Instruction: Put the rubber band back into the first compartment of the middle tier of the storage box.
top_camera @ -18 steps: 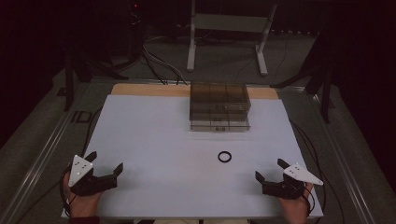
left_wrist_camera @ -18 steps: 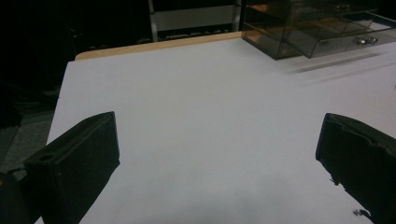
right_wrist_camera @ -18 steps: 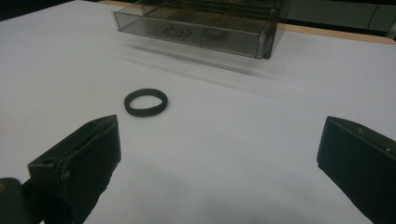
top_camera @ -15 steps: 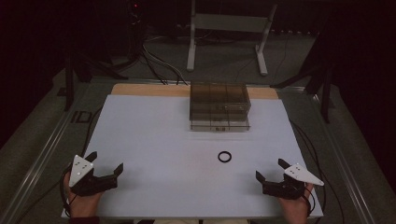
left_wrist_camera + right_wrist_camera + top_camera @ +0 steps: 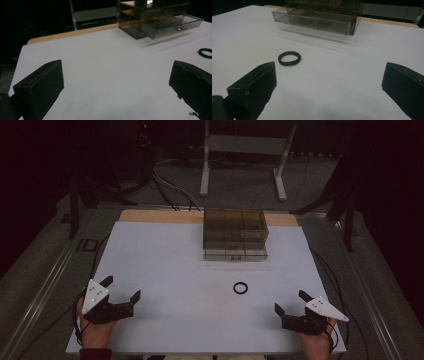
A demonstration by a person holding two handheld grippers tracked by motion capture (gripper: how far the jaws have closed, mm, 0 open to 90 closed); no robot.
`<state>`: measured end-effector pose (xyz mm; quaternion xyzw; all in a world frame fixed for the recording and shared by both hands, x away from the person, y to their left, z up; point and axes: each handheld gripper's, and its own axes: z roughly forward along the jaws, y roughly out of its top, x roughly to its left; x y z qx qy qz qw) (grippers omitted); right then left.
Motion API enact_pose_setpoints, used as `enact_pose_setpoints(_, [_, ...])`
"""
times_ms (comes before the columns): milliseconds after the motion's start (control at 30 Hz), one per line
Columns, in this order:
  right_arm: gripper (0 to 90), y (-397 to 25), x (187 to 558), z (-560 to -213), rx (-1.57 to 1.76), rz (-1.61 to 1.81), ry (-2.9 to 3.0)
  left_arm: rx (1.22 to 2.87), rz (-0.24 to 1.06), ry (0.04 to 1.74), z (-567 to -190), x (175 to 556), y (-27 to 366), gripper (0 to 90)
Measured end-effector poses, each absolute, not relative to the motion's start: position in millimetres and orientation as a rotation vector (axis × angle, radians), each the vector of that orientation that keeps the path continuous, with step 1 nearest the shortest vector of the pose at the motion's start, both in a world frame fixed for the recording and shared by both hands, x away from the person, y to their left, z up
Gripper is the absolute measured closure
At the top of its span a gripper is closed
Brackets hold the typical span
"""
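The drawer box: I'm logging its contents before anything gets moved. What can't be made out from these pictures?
- Drawer box: in the high view, smoked walls and small size hide the contents.
- Pulled-out drawer: in the right gripper view, two dark shapes behind the tinted front, too dim to name.
- Black ring: cut off by the left gripper view's right edge.

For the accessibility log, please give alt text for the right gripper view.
A black ring lies flat on a white table, just beyond the open right tongs and nearer the left jaw. Farther back stands a smoky clear drawer box, its bottom drawer pulled out.
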<state>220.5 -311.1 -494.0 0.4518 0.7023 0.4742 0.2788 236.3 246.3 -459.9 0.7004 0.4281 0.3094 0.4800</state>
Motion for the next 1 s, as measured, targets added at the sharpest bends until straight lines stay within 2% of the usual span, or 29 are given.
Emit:
enact_pose_setpoints(300, [0.1,-312,221,-495,1.208,1.268,1.878,1.731,0.709,0.969,-448,258,213,0.4])
enact_pose_setpoints(1000, [0.1,-312,222,-495,1.203,1.264,1.864,1.817,0.590,0.861,-447,307,136,0.4])
